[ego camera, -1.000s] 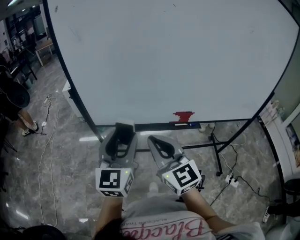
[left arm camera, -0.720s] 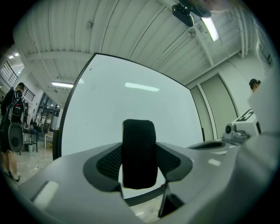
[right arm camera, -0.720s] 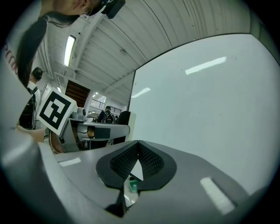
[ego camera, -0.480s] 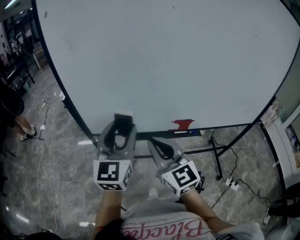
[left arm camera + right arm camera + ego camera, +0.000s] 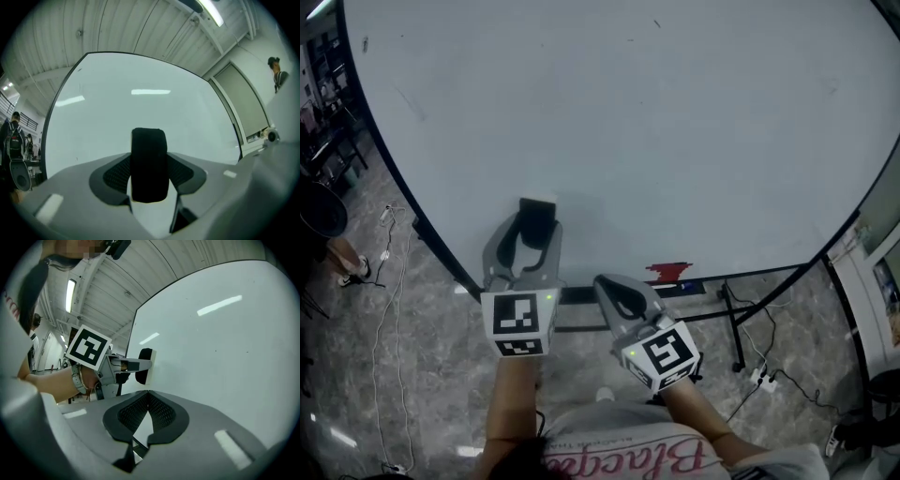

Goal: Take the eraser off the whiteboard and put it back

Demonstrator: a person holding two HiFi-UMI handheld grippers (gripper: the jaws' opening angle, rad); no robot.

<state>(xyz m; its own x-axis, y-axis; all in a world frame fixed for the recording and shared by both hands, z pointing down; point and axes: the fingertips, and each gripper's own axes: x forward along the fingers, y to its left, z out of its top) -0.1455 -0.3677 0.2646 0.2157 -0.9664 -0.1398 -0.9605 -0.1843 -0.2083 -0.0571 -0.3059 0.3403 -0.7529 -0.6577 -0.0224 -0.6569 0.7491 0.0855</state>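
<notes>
One eraser (image 5: 149, 164), one whiteboard (image 5: 656, 122), left tongs (image 5: 534, 225), right tongs (image 5: 148, 405)

light: ceiling tube (image 5: 213, 16) | glare: whiteboard (image 5: 150, 112) streaks | edges: warped, possibly soft

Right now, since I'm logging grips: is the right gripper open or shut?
Shut: on the right gripper the pads meet at the tips, nothing between them.

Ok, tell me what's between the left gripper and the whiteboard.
Only the eraser, clamped in the left gripper's fingers, pale face toward the whiteboard; the right gripper view shows it.
</notes>
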